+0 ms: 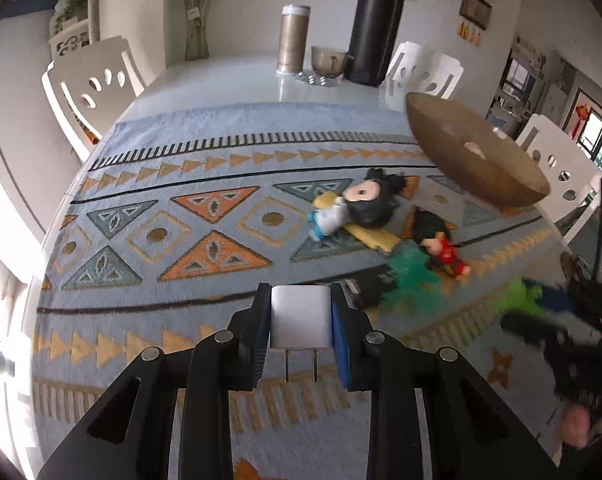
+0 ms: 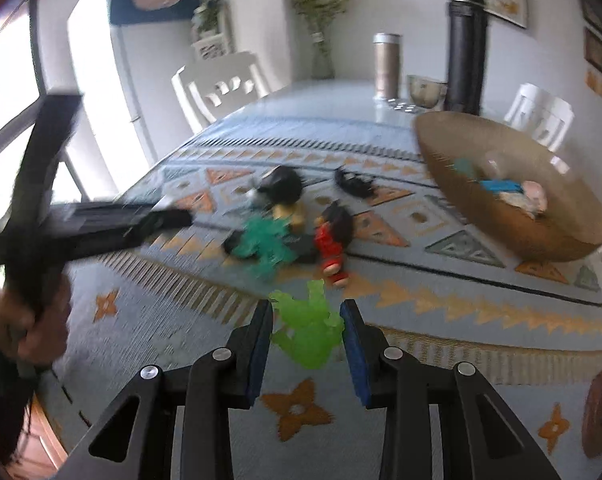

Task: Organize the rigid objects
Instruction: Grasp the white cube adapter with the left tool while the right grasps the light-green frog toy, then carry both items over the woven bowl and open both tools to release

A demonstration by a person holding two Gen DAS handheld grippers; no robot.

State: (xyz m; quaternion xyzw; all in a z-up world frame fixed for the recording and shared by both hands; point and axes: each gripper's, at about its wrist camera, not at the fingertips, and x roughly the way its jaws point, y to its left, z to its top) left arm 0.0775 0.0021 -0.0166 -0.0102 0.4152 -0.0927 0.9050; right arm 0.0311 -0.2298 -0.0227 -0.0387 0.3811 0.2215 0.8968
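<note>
Left gripper [image 1: 301, 320]: jaws pinch a white plug adapter [image 1: 301, 318] by its two flat sides, the blue pads pressed against it.
Adapter axis: long axis runs 12 to 6 o'clock in the left wrist view; its two metal prongs [image 1: 301, 366] point toward 6, back at the camera, the rounded end toward 12.
Adapter place: held off the patterned cloth [image 1: 161, 208], at the lower middle of the left wrist view.
Right gripper [image 2: 307, 332]: a translucent light green figure [image 2: 311, 330] lies between the jaws; the right pad meets its edge, but blur hides whether the left pad touches it.
Green figure axis: roughly 12 to 6 o'clock in the right wrist view, one narrow limb toward 12.
Writing: none legible on the adapter, the toys or the flasks; a small tag on the vase [image 1: 197, 36] is too blurred to read.
Wooden bowl [image 2: 513, 216]: at 2 o'clock from the right gripper, tilted on the cloth, holding a blue piece [image 2: 501, 186] and a pale piece [image 2: 535, 196].
Toy cluster: at 12 o'clock from the right gripper, a teal figure [image 2: 265, 246], a red-clad doll [image 2: 333, 240] and a black-headed plush [image 2: 281, 190], lying close together.
Far end of table: tan flask [image 1: 293, 38], small bowl [image 1: 329, 62] and tall black flask [image 1: 375, 28] stand upright in a row.
Person's hand [image 2: 33, 320]: at 9 o'clock in the right wrist view, gripping the other tool's handle.
</note>
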